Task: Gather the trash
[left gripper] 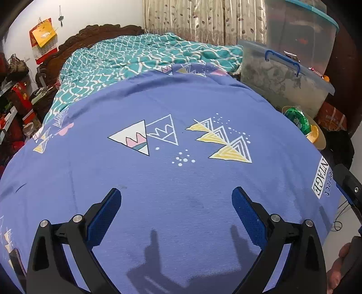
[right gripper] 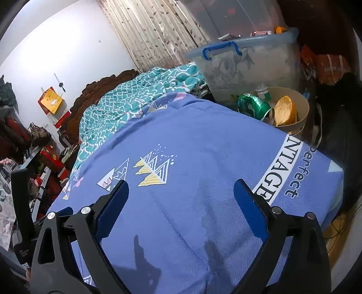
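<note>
Empty right gripper (right gripper: pixel 181 199); green wrapper (right gripper: pixel 253 105) bin-tilted.

We see a bed (left gripper: pixel 181 181) under a blue patterned sheet (left gripper: pixel 135 101), a carved wooden headboard (right gripper: pixel 99 88), white wall (right gripper: pixel 67 45) and leaf-print curtains (left gripper: pixel 192 20).

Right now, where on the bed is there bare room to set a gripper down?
The blue sheet is bare between the teal blanket and the VINTAGE print, under both open grippers, left and right. Beyond the sheet's far right edge it is crowded: a trash bin holding a green wrapper, and a storage tub.
</note>
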### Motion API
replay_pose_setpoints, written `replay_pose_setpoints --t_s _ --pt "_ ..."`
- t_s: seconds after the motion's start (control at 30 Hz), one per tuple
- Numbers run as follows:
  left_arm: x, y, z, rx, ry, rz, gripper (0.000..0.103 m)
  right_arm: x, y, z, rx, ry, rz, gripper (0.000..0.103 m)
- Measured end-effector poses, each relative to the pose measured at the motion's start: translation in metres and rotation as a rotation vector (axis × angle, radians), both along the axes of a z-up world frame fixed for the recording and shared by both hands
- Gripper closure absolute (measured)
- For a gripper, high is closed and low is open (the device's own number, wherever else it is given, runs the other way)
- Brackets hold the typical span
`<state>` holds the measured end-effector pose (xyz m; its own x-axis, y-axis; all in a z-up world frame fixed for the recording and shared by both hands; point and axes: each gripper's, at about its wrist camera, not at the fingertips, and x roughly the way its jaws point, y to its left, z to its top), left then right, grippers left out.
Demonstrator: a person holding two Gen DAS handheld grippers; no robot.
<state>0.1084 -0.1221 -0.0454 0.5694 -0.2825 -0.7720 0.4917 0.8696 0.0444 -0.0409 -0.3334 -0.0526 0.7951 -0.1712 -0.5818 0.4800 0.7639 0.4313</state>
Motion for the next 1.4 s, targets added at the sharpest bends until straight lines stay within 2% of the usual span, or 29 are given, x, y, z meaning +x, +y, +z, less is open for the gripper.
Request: replay_pose_setpoints --t_s 0.7,1.23,1.3,1.4 --pt "0.001 0.02 -0.005 0.043 -0.017 0.077 0.009 0.014 0.017 -0.003 0.001 0.033 0.049 0.009" --pt "-0.024 -0.013 0.007 0.022 -0.073 -0.03 0.009 -0.027 -0.01 0.002 0.003 0.034 -0.084 0.009" --pt "-0.026 -0.017 0.004 0.032 -0.063 -0.042 0.009 -0.028 -0.012 -0.001 0.014 0.037 -0.084 0.009" --pt "-0.026 -0.018 -0.004 0.032 -0.001 -0.055 0.009 -0.026 -0.013 -0.006 0.03 0.046 -0.069 0.009"
